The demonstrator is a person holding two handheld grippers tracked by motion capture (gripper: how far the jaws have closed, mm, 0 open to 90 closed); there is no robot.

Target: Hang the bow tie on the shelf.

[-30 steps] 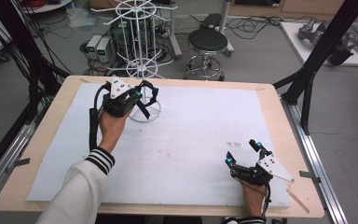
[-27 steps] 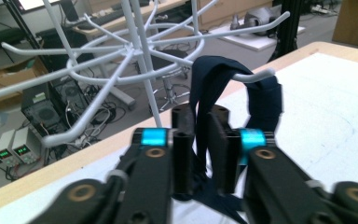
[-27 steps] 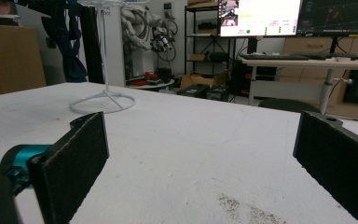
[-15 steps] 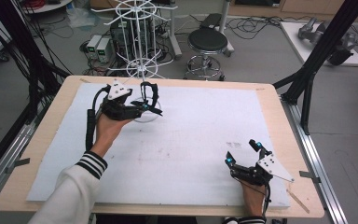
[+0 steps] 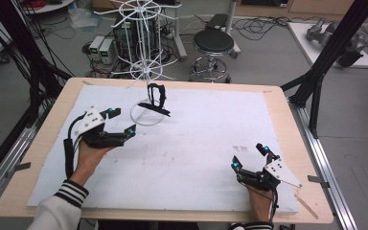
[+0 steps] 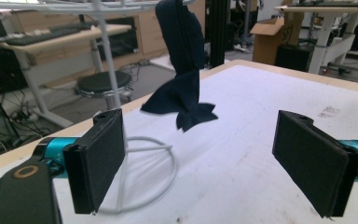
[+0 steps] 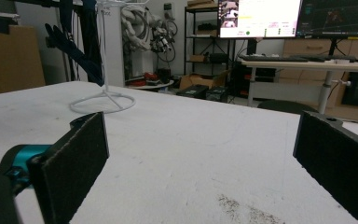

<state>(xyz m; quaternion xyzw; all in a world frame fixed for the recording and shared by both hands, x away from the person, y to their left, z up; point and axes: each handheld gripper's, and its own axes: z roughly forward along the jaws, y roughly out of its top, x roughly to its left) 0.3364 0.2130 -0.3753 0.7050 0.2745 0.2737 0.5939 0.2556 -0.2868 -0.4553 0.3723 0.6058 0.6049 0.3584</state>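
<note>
While the dark sock (image 5: pixel 156 98) hangs from the white wire rack (image 5: pixel 146 72) at the far side of the counter (image 5: pixel 211 139), your left gripper (image 5: pixel 122 122) has just been opening, with nothing between the jaws, near the rack's base ring. Your right gripper (image 5: pixel 249 155) rests spread and empty. The sock looks light, limp and yielding; grasp the hanging fabric mid-length, not the wire.

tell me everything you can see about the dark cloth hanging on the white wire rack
The dark cloth is a navy, soft-looking fabric piece, maybe a sock or glove. It hangs from an upper arm of the white wire rack, drooping beside the pole, its lower end flaring into ragged points above the rack's ring base. Only the rack touches it. The left hand-held gripper sits apart from it, jaws open and empty.
</note>
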